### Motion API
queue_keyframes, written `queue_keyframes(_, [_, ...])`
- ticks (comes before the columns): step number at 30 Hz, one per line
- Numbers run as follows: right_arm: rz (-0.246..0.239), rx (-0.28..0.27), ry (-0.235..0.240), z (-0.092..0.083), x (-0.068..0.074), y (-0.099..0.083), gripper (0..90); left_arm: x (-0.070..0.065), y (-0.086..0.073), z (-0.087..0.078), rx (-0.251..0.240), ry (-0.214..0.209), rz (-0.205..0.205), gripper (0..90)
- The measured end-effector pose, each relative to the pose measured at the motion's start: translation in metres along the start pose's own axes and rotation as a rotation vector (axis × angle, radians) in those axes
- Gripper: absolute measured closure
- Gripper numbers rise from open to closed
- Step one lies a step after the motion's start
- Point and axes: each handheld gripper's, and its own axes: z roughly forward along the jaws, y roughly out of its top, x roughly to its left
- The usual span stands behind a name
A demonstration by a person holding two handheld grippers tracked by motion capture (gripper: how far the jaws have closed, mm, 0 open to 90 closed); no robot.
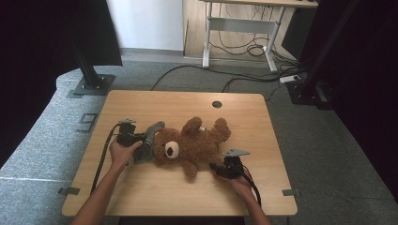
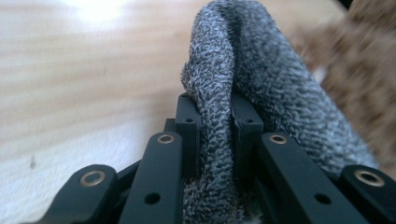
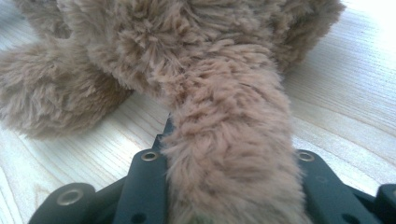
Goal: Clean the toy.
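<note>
Two grippers work at one brown teddy bear (image 1: 192,146) that lies on its back near the middle of the wooden table (image 1: 141,187) in the high view. Our left gripper (image 1: 141,140) sits at the bear's head, where a grey cloth (image 1: 149,143) bunches against it. Our right gripper (image 1: 217,167) meets the bear's lower limb at the near side, our right hand (image 1: 240,184) just behind it.

In the left gripper view, we see the jaws closed tight on a fold of the grey cloth (image 2: 243,84), which rises between them and arches over to the right. The bear's brown fur (image 2: 355,84) shows blurred beyond the cloth, and the table (image 2: 70,84) spreads pale on the left.

In the right gripper view, our jaws stand partly closed around a furry limb (image 3: 233,154) of the bear, which fills the gap between them. The rest of the bear (image 3: 154,46) lies beyond on the table (image 3: 355,102).
</note>
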Motion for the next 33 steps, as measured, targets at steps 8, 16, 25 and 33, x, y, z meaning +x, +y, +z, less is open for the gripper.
queue_keyframes(8, [0.000,0.000,-0.004,0.000,0.000,0.000,64.4,0.000,-0.021,0.003,0.072,0.014,0.032,75.8])
queue_keyframes(16, [0.008,-0.009,-0.016,-0.001,0.001,0.000,58.3,0.003,-0.029,-0.006,0.046,-0.003,0.013,75.2])
queue_keyframes(25, [0.037,-0.115,-0.010,-0.026,-0.001,0.013,46.8,0.004,-0.032,-0.005,0.024,-0.013,0.005,74.8])
queue_keyframes(33, [0.018,-0.197,0.008,-0.039,0.003,0.047,36.3,0.003,-0.031,-0.004,0.020,-0.016,0.008,74.8])
